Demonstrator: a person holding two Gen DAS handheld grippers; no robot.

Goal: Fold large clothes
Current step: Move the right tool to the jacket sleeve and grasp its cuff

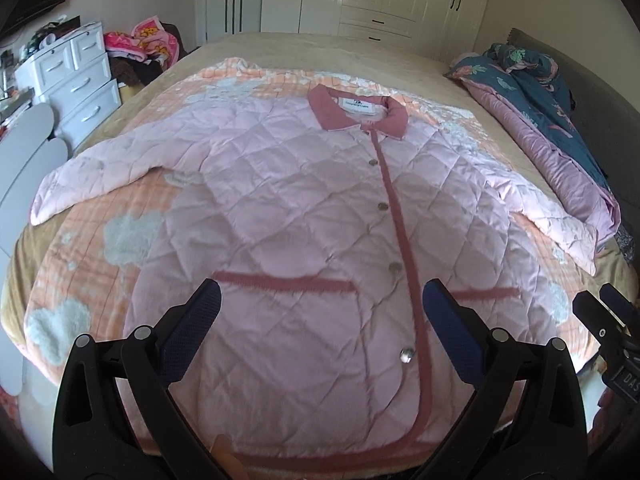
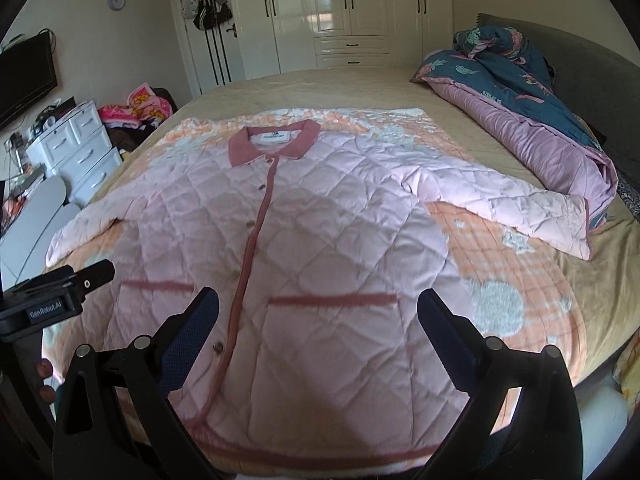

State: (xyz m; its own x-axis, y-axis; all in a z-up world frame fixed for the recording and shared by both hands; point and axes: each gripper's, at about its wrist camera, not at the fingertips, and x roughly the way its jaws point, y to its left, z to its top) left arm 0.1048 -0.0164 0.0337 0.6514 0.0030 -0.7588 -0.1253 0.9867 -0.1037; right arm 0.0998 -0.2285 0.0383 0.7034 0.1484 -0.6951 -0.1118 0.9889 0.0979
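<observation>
A large pink quilted jacket [image 1: 288, 200] [image 2: 328, 232] lies flat and face up on the bed, buttoned, with its darker pink collar [image 1: 358, 112] [image 2: 274, 142] at the far end and both sleeves spread outward. My left gripper [image 1: 320, 296] hovers open above the hem, over the left pocket trim, holding nothing. My right gripper [image 2: 318, 300] is open too, above the right pocket trim near the hem. The right gripper [image 1: 608, 320] shows at the right edge of the left wrist view; the left gripper [image 2: 72, 284] shows at the left edge of the right wrist view.
The jacket rests on an orange and white blanket [image 1: 104, 264] [image 2: 516, 280] over a beige bed. A rolled blue and pink duvet [image 1: 560, 120] [image 2: 520, 100] lies along the right side. White drawers [image 1: 76, 80] stand left, wardrobes [image 2: 344, 12] at the back.
</observation>
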